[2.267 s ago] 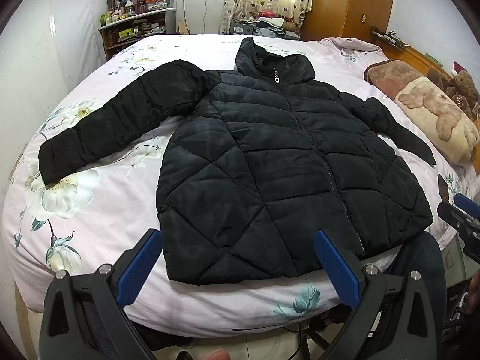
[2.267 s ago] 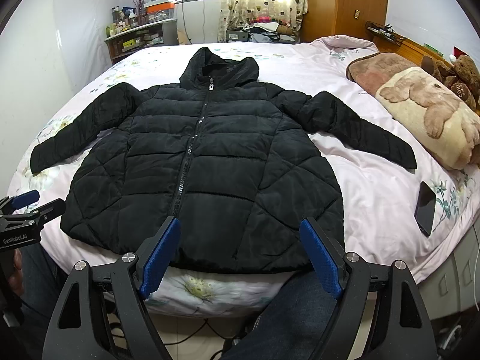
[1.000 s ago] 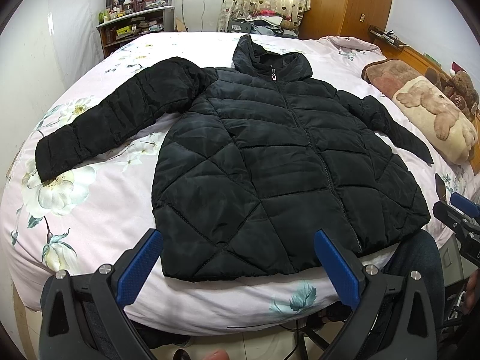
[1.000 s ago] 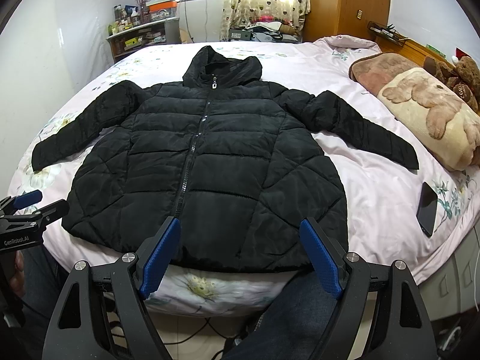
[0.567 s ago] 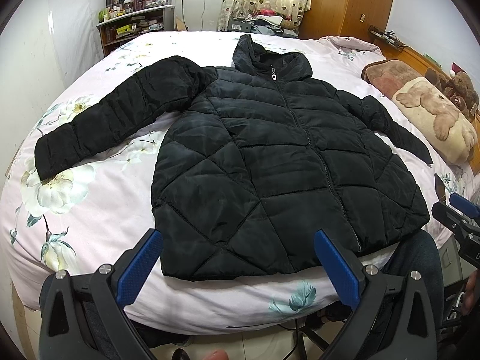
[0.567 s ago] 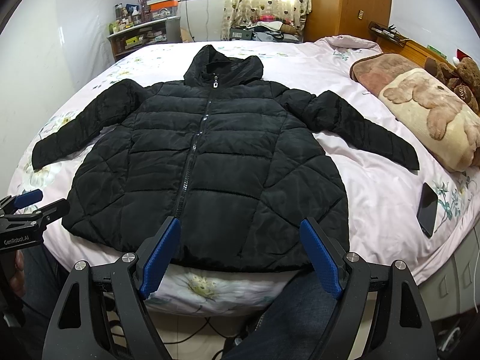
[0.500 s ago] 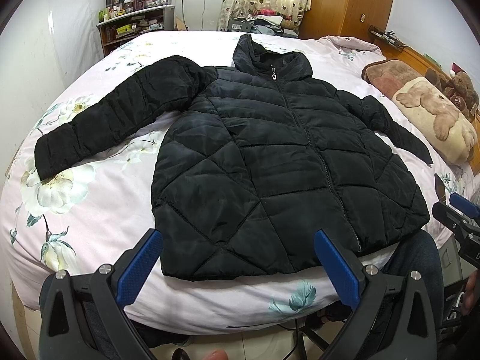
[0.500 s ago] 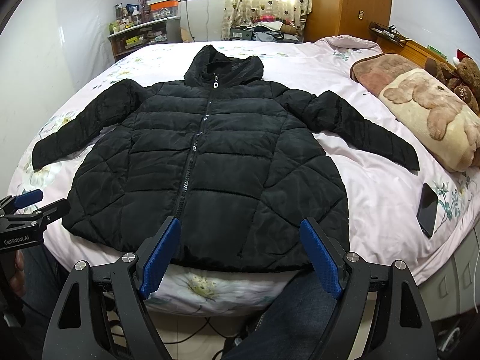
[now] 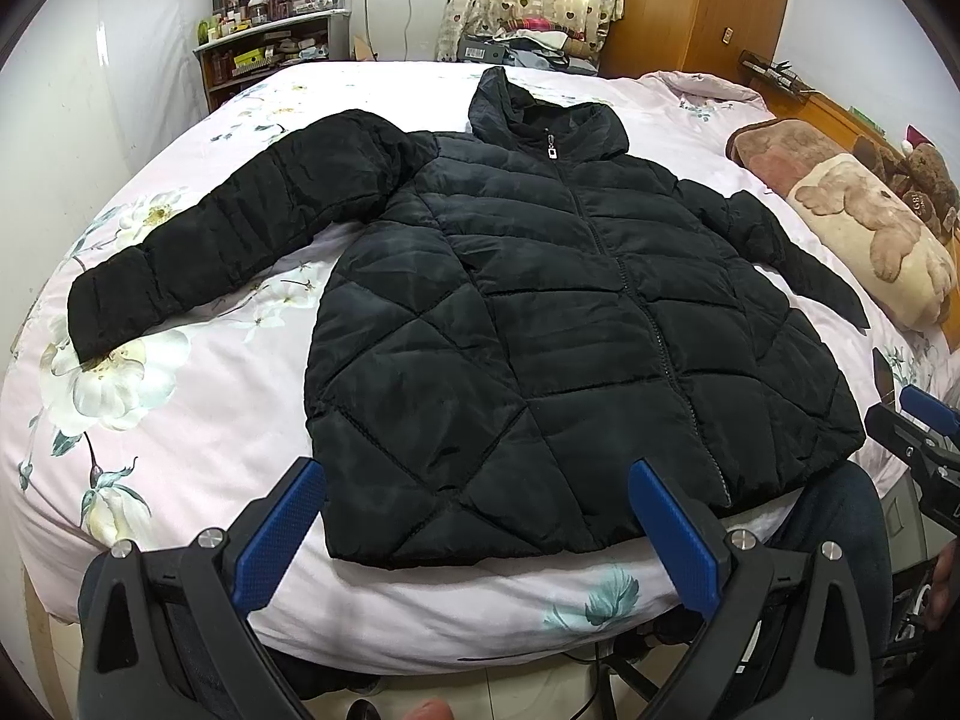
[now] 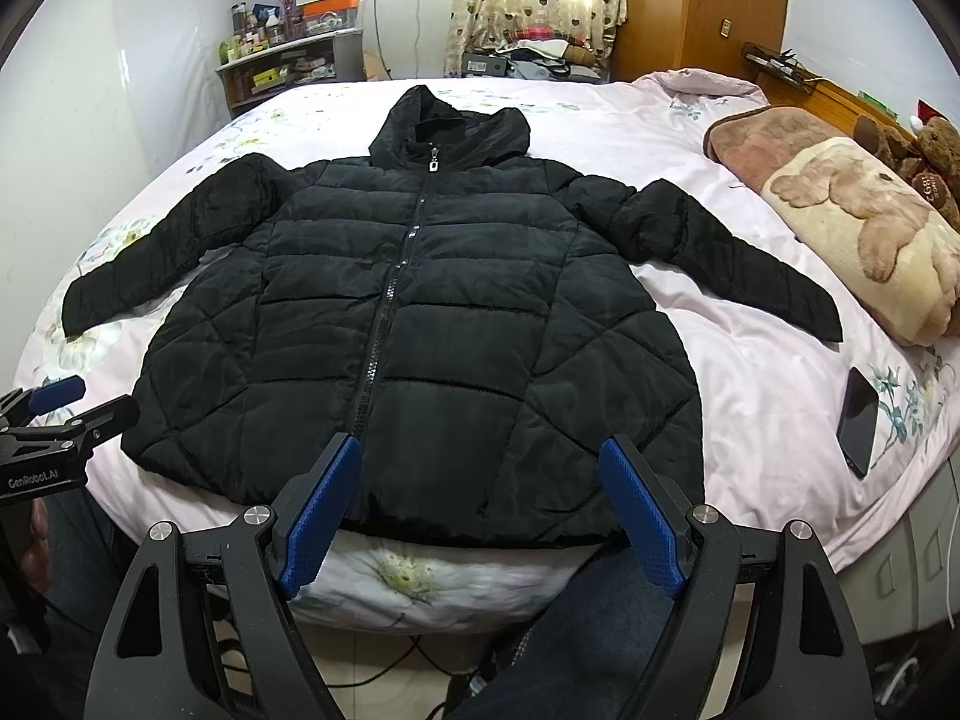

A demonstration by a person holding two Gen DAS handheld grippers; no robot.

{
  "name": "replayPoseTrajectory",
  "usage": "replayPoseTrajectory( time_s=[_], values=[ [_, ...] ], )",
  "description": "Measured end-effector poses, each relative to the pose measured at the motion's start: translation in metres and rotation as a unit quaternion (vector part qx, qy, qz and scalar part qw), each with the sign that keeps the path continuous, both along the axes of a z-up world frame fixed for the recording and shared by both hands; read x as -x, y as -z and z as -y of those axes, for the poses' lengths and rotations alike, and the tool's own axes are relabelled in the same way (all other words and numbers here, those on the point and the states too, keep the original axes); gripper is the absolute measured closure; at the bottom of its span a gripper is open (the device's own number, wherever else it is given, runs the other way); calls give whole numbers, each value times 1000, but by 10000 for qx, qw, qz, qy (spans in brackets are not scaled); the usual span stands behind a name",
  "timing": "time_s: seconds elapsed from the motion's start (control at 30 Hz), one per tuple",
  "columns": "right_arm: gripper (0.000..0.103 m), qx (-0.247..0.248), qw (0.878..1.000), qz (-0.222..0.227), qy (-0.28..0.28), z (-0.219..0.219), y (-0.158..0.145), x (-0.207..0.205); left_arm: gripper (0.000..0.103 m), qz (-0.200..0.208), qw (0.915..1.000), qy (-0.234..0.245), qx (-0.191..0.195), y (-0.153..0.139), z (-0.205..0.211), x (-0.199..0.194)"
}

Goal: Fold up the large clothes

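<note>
A black quilted hooded jacket (image 9: 540, 312) (image 10: 420, 324) lies flat and zipped on the bed, front up, hood toward the far side, both sleeves spread outward. My left gripper (image 9: 477, 516) hovers open just short of the hem near the jacket's left corner, nothing between its blue pads. My right gripper (image 10: 480, 495) is open too, held at the bed's near edge over the hem's middle-right. Each gripper shows at the edge of the other's view: the right gripper (image 9: 918, 432), the left gripper (image 10: 54, 414).
The bed has a pink floral sheet (image 9: 180, 408) (image 10: 750, 372). A dark phone (image 10: 858, 420) lies on it at the right. A bear-print pillow (image 10: 864, 228) and teddy bear (image 10: 936, 150) sit far right. Shelves (image 9: 270, 54) and a wooden wardrobe (image 10: 702, 6) stand behind. A person's jeans-clad leg (image 10: 594, 630) is below.
Both views have crept slightly closer to the bed over the last two seconds. The jacket lies unmoved and both grippers have stayed open.
</note>
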State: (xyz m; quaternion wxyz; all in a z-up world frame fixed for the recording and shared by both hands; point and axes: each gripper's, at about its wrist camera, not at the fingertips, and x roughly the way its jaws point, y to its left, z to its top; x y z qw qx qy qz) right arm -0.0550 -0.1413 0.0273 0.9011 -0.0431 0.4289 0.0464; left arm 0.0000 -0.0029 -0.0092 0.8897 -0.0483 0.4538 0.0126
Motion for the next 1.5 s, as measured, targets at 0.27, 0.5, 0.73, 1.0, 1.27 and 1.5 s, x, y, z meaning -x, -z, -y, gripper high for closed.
replayPoseTrajectory(
  time_s=[0.27,0.5,0.73,1.0,1.27,1.5],
  values=[
    [21,-4,9999,-84,-118,-3,5,-15,1,54,9998,-167,78,6,-13,-8],
    [21,-128,9993,-23,-364,-19,10,-43,1,1,9975,-641,295,18,-56,-35],
    [21,-195,9973,-100,-697,-44,18,-85,1,157,9900,-1315,475,29,-114,-58],
    [21,-82,9949,-261,-973,-75,37,-125,1,22,9771,-2038,606,50,-181,-84],
    [21,30,9930,-378,-1116,-96,56,-153,1,-20,9529,-2911,848,82,-247,-96],
    [21,114,9926,-483,-1109,-101,71,-175,2,246,9407,-3262,894,89,-276,-101]
  ],
)
